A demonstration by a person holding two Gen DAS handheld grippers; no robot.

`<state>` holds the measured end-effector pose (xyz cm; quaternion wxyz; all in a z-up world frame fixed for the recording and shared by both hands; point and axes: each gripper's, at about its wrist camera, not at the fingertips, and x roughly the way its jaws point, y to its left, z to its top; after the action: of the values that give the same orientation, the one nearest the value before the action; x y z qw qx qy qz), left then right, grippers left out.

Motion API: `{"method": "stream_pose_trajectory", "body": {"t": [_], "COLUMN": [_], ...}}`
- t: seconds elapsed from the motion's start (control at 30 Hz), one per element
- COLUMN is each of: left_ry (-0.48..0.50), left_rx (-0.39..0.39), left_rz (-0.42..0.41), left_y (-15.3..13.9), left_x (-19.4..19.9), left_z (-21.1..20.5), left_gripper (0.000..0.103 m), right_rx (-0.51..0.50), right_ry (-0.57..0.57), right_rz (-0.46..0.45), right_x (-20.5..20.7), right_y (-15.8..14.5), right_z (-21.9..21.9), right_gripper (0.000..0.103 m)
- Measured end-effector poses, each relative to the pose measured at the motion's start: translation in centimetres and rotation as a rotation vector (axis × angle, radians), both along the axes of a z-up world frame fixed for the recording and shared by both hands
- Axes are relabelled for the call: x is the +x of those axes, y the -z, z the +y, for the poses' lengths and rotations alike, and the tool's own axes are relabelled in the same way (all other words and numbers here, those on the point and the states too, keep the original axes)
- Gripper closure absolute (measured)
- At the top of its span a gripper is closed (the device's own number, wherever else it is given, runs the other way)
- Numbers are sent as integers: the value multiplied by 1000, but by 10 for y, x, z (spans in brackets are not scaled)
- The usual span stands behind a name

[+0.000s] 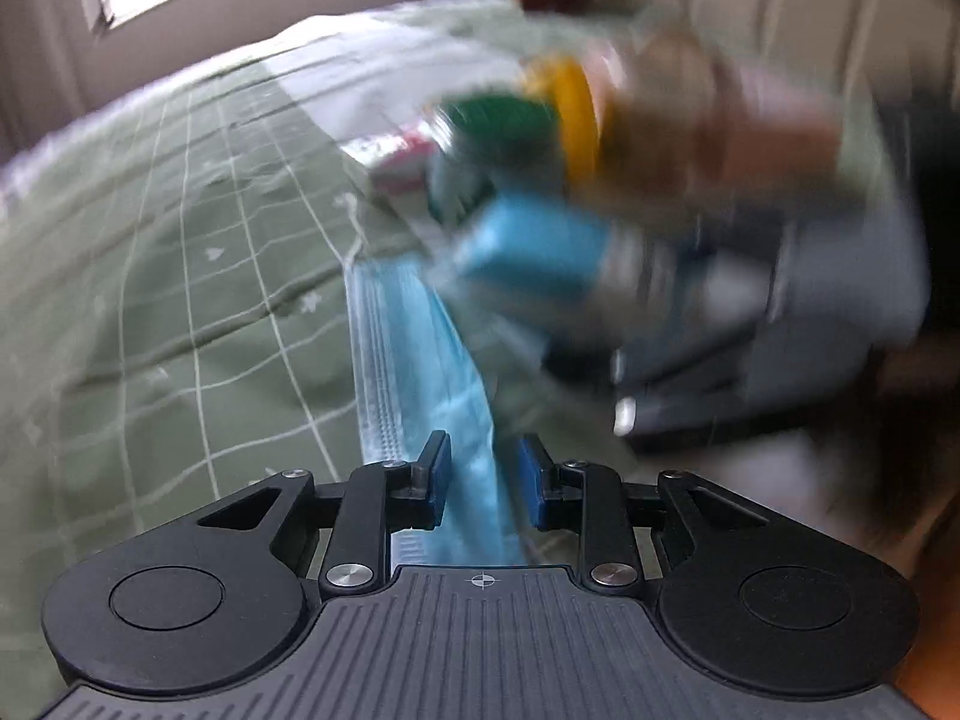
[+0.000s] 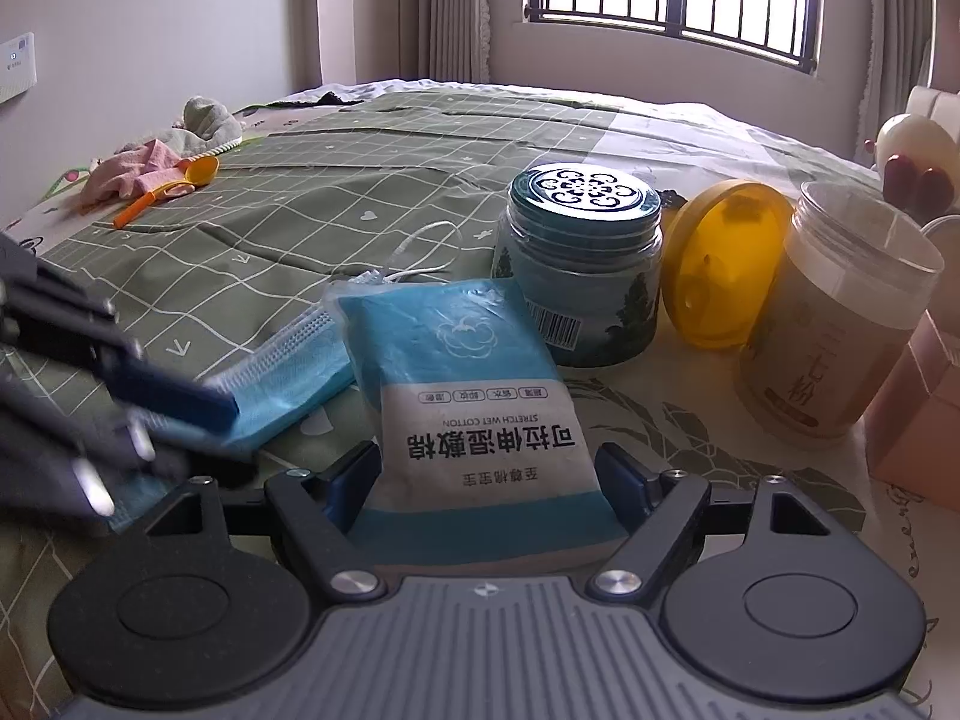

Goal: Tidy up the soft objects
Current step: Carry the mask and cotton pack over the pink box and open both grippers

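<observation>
Looked glossy and crinkled on the plastic cotton-pad packet [image 2: 474, 396], pleated and matt on the blue face mask [image 2: 288, 384], soft and woven on the checked bedspread [image 2: 288, 204], clear and smooth on the plastic jar [image 2: 840, 312].

Green grid-patterned bed cover [image 2: 336, 192] under cotton pack [image 2: 468, 384], blue mask [image 2: 288, 384], two jars, orange spoon [image 2: 174, 186].

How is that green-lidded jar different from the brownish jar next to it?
The green-lidded jar with tree artwork is closed and squat; the clear jar of tan powder is taller and open, its yellow lid propped beside it. Both stand upright on the bed cover.
</observation>
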<state>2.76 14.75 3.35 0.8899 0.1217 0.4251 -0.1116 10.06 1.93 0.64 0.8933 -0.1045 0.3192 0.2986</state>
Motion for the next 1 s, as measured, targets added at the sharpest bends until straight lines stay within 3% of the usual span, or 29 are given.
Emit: {"method": "stream_pose_trajectory", "body": {"t": [0.03, 0.1, 0.23, 0.33, 0.4, 0.53, 0.63, 0.7, 0.8, 1.0], "left_ry": [16, 18, -12, -5, 12, 7, -43, -97, -156, -260], "left_rx": [35, 26, -142, -298, -343, -266, -75, -5, -3, -74], "left_rz": [-14, -10, 42, 78, 80, 39, -51, -94, -62, -92], "left_y": [3, 2, 1, 4, 6, 3, -4, -4, 5, 12], "left_x": [-3, -3, 5, 8, 7, 0, -4, 0, 13, 34], "left_z": [-5, -6, 15, 28, 29, 14, 1, 3, 11, 33], "left_gripper": [76, 77, 75, 59, 51, 51, 52, 52, 50, 44], "right_rx": [3, 10, 44, 75, 93, 131, 144, 142, 142, 141], "right_ry": [-1, -2, -7, -10, -11, -11, -11, -11, -11, -10], "right_rz": [4, 12, 39, 63, 77, 102, 110, 108, 108, 106], "right_x": [1, 2, 7, 11, 13, 17, 18, 17, 17, 17], "right_y": [0, 0, 0, -1, 0, -1, -1, -1, -1, -1], "right_z": [0, -2, -7, -11, -13, -18, -20, -19, -19, -20], "right_gripper": [24, 24, 23, 22, 22, 22, 22, 22, 22, 22]}}
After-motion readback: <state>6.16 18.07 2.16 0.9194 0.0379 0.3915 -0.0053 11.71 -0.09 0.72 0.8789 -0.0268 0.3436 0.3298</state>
